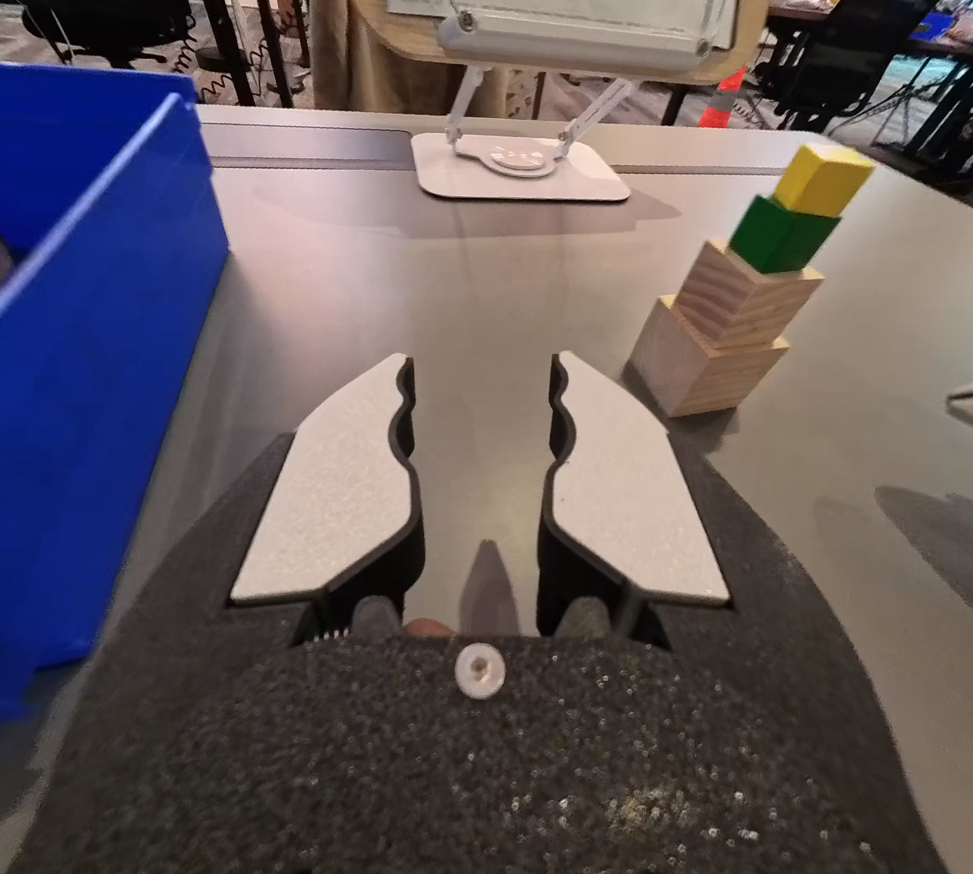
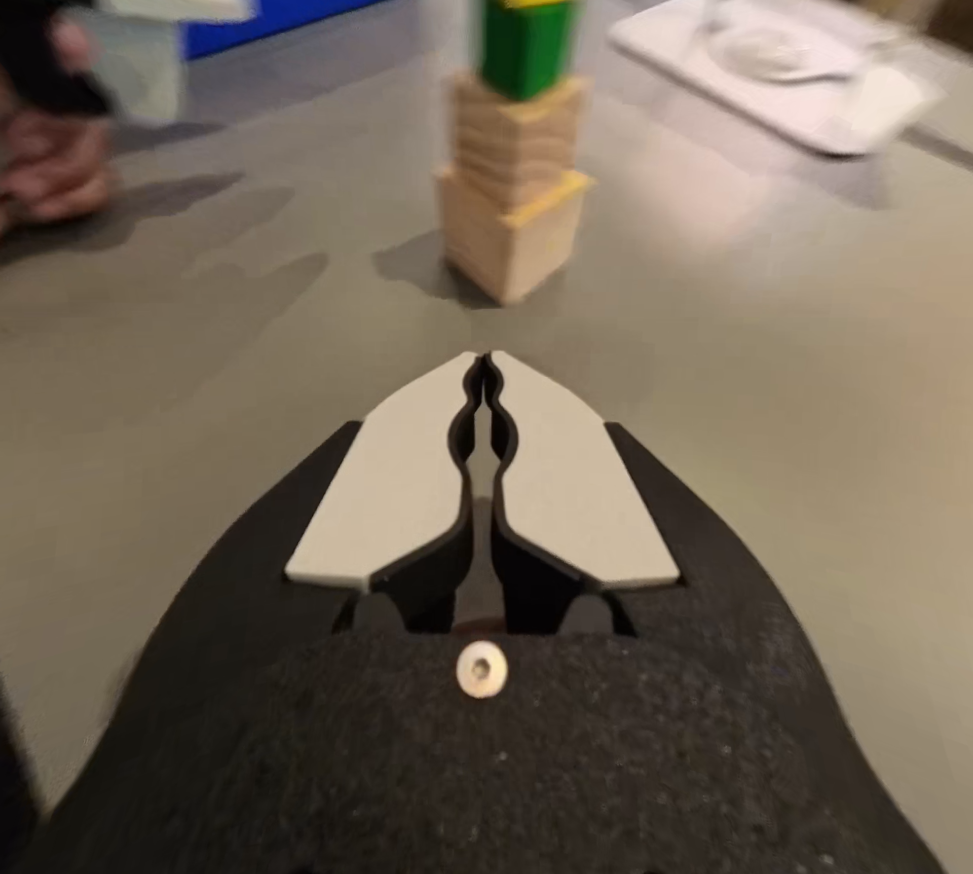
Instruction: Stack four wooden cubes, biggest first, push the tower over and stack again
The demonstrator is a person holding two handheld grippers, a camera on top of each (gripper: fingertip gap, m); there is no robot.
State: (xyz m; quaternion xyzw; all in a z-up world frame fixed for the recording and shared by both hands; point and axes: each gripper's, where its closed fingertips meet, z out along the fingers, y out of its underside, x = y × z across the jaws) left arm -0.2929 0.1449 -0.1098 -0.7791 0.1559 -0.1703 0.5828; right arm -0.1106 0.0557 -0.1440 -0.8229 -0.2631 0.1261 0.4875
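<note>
Tower [image 2: 518, 111] of four cubes stands on the grey table [image 1: 474, 280]: big pine cube [image 1: 705, 369] at the base, smaller pine cube [image 1: 747, 306], green cube [image 1: 779, 240], yellow cube [image 1: 821, 185] on top, each twisted slightly. Left gripper [image 1: 482, 374] is empty, fingers apart, beside the blue bin [image 1: 105, 322]. Right gripper [image 2: 484, 361] points at the tower, tips together, seemingly not touching it; view blurred.

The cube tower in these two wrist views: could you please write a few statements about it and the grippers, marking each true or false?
1. The tower has four cubes. True.
2. The green cube is on top. False: the yellow cube tops it.
3. The right gripper holds a cube. False: it is shut and empty.
4. The left gripper is open. True.
5. The blue bin sits on the tower's right. False: left, in the left wrist view.
</note>
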